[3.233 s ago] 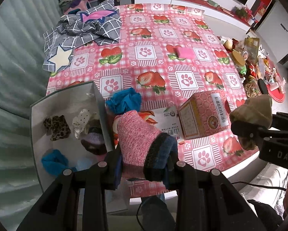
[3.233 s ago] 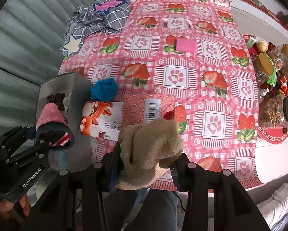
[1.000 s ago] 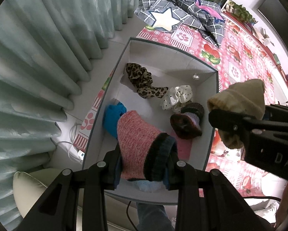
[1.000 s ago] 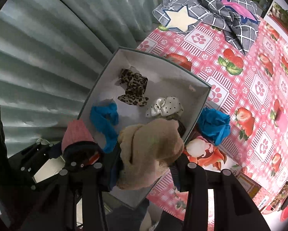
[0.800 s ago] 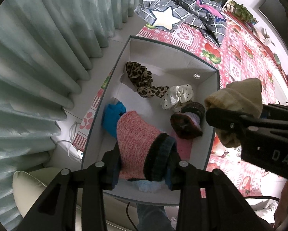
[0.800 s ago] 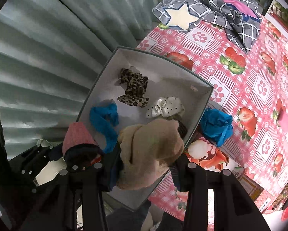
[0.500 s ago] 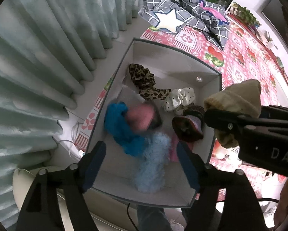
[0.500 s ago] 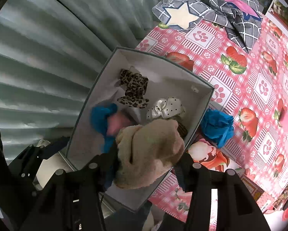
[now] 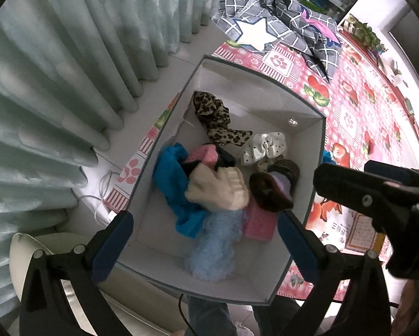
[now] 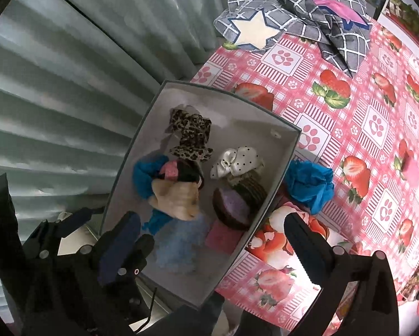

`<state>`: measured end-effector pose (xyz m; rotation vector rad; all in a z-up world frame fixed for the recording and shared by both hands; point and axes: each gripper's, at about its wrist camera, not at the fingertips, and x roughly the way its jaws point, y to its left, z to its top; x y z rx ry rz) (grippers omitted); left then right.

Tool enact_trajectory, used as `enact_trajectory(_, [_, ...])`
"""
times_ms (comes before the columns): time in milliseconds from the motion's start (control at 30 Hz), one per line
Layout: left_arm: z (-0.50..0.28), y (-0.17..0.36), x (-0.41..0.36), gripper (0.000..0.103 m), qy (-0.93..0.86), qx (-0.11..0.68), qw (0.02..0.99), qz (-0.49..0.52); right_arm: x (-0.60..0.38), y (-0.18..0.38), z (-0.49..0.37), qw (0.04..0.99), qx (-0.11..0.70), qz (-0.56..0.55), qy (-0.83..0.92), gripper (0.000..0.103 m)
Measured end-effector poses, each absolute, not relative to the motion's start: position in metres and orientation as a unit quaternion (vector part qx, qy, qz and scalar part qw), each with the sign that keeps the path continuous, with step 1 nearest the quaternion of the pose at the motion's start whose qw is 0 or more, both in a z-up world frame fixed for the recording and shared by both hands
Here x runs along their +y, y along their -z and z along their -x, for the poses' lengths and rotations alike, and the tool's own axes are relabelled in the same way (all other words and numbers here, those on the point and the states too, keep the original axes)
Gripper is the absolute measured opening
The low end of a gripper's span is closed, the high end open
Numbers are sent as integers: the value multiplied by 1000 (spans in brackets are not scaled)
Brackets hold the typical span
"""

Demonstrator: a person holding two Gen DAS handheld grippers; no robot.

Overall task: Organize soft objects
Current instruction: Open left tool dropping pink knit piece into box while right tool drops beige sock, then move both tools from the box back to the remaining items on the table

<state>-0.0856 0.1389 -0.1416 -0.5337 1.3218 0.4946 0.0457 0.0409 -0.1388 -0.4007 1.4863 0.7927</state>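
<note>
A white box with a grey rim lies below both grippers. In it lie a pink sock and a beige sock on blue cloth, beside a leopard scrunchie, a dotted white scrunchie, a purple-brown sock and light blue fluff. My left gripper hangs over the box, its jaws opening with nothing between them. My right gripper does likewise, also empty.
A blue cloth lies on the strawberry tablecloth just outside the box's right wall. A grey checked cloth with a white star lies at the far end. A curtain hangs on the left. A printed pack lies by the box.
Both grippers opened wide. The pink sock dropped from the left one into the box, then the beige sock fell from the right one and landed on it.
</note>
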Motion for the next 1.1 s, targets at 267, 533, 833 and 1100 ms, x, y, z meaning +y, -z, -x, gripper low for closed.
enact_trajectory(267, [84,140,135,103,-217,604,731,234,39,136,-43,648,655,176,-347,103])
enact_trajectory(533, [82,138,131,103,-213,607,731,226,38,134,-41,649,655,174,-346,103])
enact_trajectory(833, [74,137,122,103,-195,617,732,210,24,132,-45,652,664,147,-335,103])
enact_trajectory(1100, [47,129,95,103,-140,627,745,176,-24,123,-62,655,688,93,-300,103])
